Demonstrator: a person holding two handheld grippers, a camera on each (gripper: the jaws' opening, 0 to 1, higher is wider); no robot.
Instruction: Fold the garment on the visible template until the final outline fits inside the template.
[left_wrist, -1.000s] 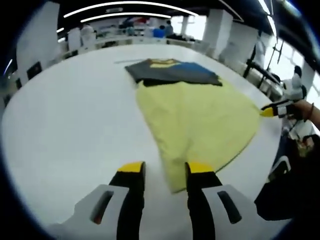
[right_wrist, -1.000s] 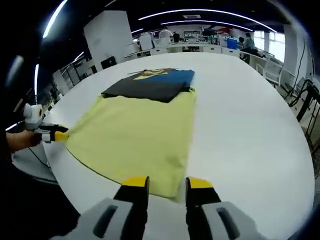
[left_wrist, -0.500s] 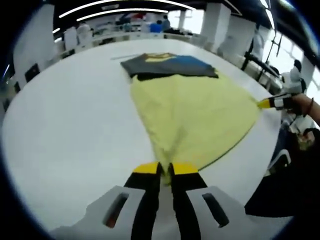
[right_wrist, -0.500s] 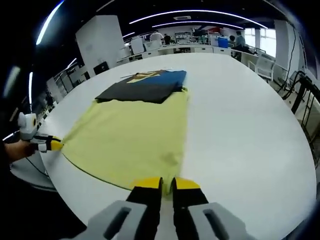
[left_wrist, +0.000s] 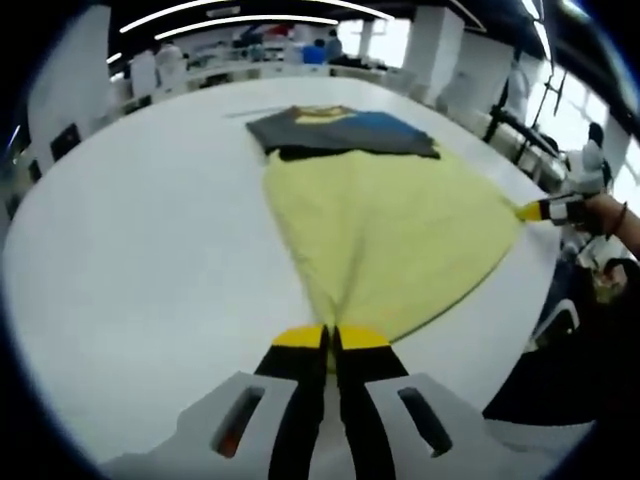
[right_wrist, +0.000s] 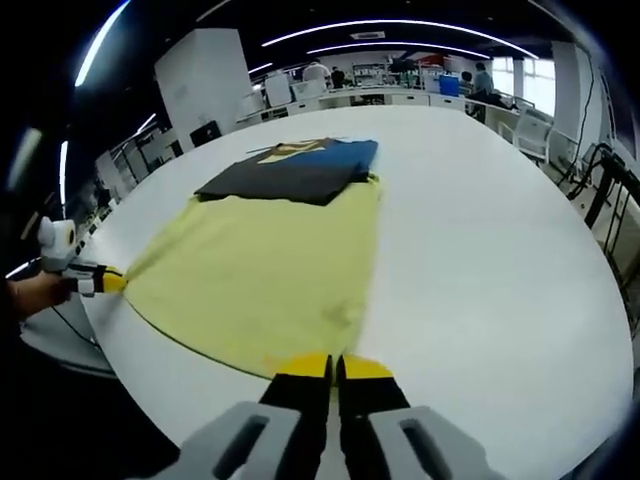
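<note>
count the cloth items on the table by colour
yellow garment: 1
dark folded garment with blue and yellow: 1
total: 2

The dark folded cloth (left_wrist: 340, 135) hides the yellow garment's (left_wrist: 395, 230) far edge.

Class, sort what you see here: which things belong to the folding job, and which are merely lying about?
Job: yellow garment; left tool and right tool, both shut on its corners; white table.

Lying about: folded dark clothing at the garment's far end; background desks.
</note>
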